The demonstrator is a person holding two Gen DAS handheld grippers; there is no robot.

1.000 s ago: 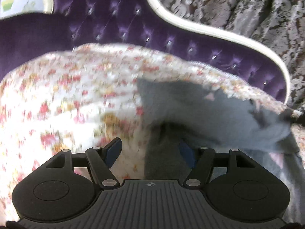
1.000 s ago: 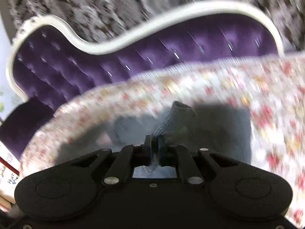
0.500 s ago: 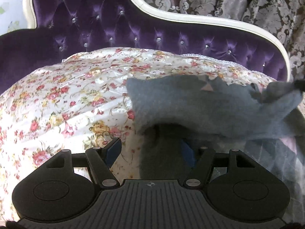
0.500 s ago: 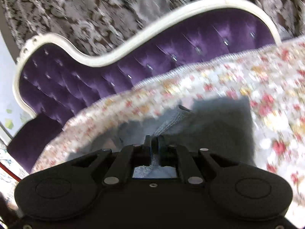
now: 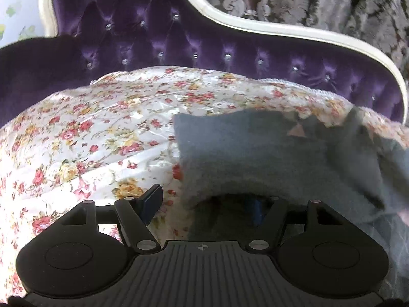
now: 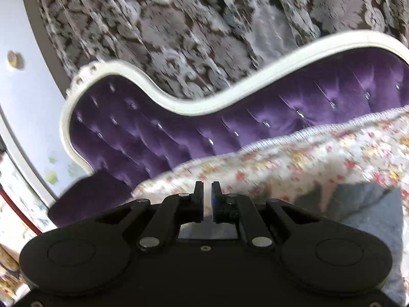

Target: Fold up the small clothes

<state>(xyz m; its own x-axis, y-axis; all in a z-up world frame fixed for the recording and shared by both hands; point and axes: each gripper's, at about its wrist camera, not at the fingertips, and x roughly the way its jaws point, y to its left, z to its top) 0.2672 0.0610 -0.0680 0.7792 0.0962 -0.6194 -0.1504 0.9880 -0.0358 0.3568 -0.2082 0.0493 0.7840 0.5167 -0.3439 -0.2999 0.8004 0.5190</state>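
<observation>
A small grey knit garment (image 5: 255, 153) lies on the flowered bedspread (image 5: 89, 140), its near part folded over and draped across my left gripper's right finger. My left gripper (image 5: 204, 204) is open, low over the bed, with the left fingertip (image 5: 152, 200) bare and the right one half hidden under the cloth. In the right wrist view the garment (image 6: 363, 209) lies to the lower right. My right gripper (image 6: 207, 199) is nearly shut with a thin gap, and nothing shows between its fingers.
A purple tufted headboard (image 5: 204, 46) with a white frame (image 6: 230, 97) stands behind the bed. Grey patterned curtains (image 6: 204, 25) hang behind it. A pale wall (image 6: 23, 89) is at the left.
My right gripper has let go of the grey garment, lifted and swung left. The folded part of the garment now lies over the left gripper's right finger. The left gripper stays open.
</observation>
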